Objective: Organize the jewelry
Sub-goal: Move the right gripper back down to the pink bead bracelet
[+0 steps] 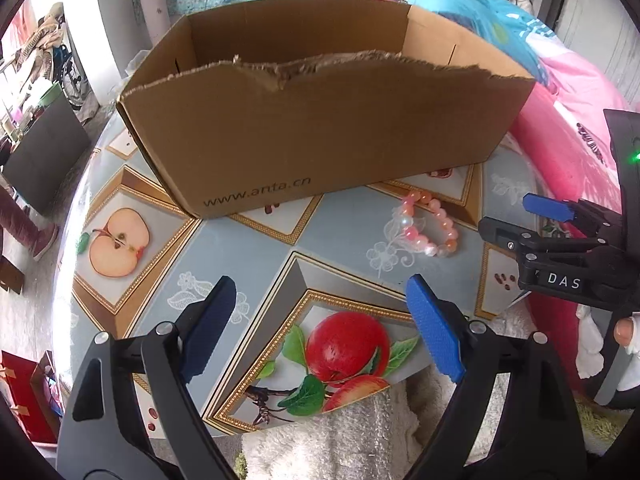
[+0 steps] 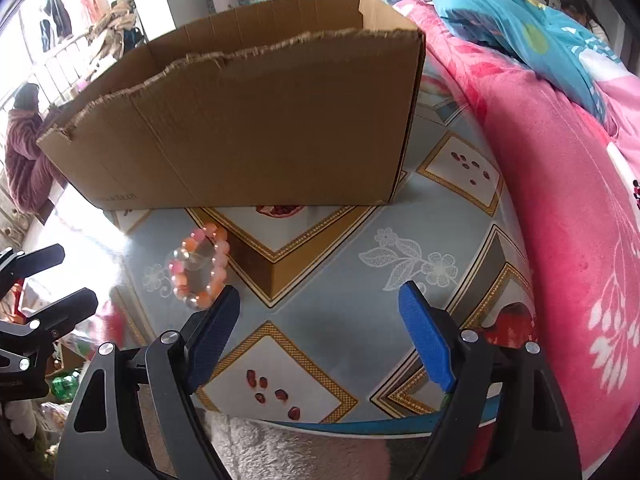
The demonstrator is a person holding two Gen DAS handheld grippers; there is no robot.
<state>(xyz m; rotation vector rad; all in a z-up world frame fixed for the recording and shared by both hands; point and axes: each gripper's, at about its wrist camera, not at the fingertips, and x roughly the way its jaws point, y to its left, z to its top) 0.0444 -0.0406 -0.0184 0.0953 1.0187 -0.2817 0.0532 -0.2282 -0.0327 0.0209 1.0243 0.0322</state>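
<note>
A pink and orange bead bracelet (image 1: 430, 226) lies flat on the fruit-patterned tablecloth (image 1: 256, 248), just in front of an open brown cardboard box (image 1: 320, 128). My left gripper (image 1: 320, 328) is open and empty, low over the table's near edge, left of and nearer than the bracelet. My right gripper (image 1: 516, 220) shows at the right of the left wrist view, open, close beside the bracelet. In the right wrist view the bracelet (image 2: 200, 268) lies just ahead of the left fingertip of my open right gripper (image 2: 320, 332). The box (image 2: 256, 120) stands behind it. My left gripper (image 2: 60, 276) shows at the left edge.
A pink blanket (image 2: 560, 220) with a blue quilt (image 2: 520, 28) bulges along the table's right side. A white fluffy cloth (image 1: 340, 436) lies below the near table edge. People and clutter stand at the room's far left (image 2: 24, 144).
</note>
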